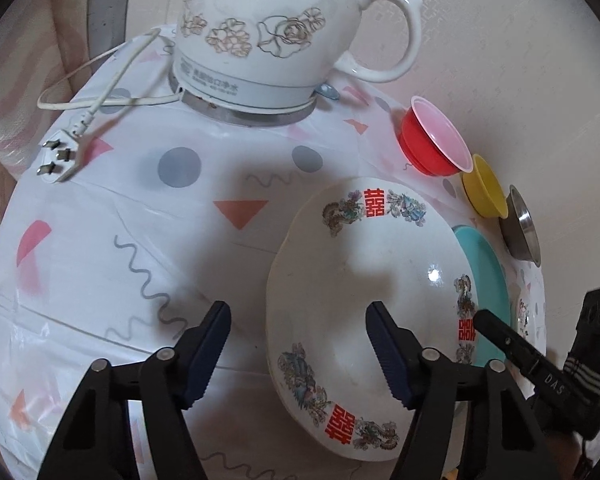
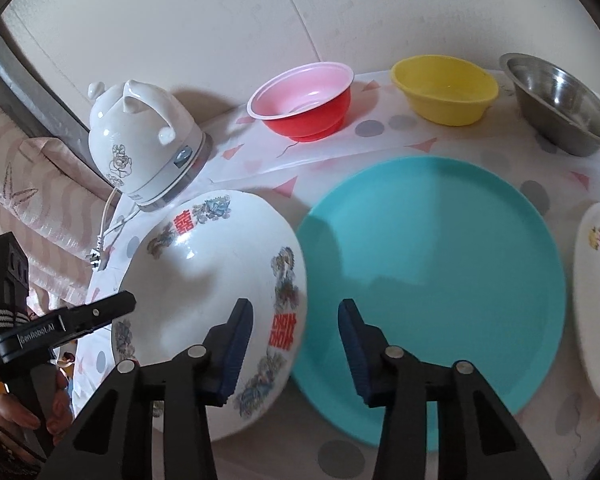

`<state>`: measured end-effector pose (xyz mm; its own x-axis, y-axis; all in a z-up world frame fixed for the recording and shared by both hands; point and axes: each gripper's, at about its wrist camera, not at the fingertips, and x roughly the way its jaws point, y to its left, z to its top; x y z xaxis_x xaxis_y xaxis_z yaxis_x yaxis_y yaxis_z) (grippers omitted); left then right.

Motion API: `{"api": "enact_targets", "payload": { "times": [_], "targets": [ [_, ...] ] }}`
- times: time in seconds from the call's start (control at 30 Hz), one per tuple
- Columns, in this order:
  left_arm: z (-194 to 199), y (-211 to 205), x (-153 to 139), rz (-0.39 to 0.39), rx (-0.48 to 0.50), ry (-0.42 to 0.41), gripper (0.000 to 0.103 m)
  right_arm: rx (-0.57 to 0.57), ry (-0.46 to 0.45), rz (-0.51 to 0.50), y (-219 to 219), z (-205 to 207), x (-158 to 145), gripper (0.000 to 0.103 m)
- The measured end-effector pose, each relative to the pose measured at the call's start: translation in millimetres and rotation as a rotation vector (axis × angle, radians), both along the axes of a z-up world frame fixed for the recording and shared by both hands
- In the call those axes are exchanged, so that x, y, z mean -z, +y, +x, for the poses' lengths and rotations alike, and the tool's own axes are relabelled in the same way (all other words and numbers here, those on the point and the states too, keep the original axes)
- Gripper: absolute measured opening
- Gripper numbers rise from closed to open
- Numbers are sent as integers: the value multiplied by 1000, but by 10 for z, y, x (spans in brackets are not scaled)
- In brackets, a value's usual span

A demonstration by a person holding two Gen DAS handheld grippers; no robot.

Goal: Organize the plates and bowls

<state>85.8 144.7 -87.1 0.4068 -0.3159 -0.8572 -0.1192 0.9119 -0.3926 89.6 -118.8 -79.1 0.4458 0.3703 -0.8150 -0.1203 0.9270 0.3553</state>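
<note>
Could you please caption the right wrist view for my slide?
Right gripper open astride the white plate rim, beside the teal plate.

We read red double-happiness characters 囍 on the white plate (image 1: 364,272) | "DAS" on right gripper (image 1: 500,340) | "GenRobot.AI" on left gripper (image 2: 112,312) | kettle (image 1: 268,32) base print illegible.

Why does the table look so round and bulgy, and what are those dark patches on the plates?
Left wrist view: the fisheye lens bends the table into a dome, corners go black, and a lamp glints on the kettle and the white plate, which carries a soft shadow. Right wrist view: the same bulge; a shadow falls across the teal plate, and the flowered plate at the edge smears.
</note>
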Motion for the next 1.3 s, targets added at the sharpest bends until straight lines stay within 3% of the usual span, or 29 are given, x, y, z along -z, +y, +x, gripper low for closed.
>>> {"api": "enact_targets", "payload": {
  "times": [0.23, 0.43, 0.63, 0.73, 0.93, 1.3],
  "targets": [
    [56, -108, 41, 17, 52, -5, 42, -4, 36, -10, 17, 104, 97, 36],
    [78, -114, 109, 49, 67, 5, 31, -11, 49, 13, 19, 139, 175, 32],
    [75, -146, 137, 84, 97, -13, 29, -22, 54, 16, 58, 153, 216, 32],
    [73, -151, 144, 91, 108, -27, 29, -43, 53, 4, 130, 157, 221, 26],
    [12, -249, 101, 172, 127, -57, 32, -41, 38, -39, 177, 120, 204, 25],
    [-102, -263, 3, 204, 149, -91, 32, -26, 39, -31, 174, -27, 94, 25]
  ]
}}
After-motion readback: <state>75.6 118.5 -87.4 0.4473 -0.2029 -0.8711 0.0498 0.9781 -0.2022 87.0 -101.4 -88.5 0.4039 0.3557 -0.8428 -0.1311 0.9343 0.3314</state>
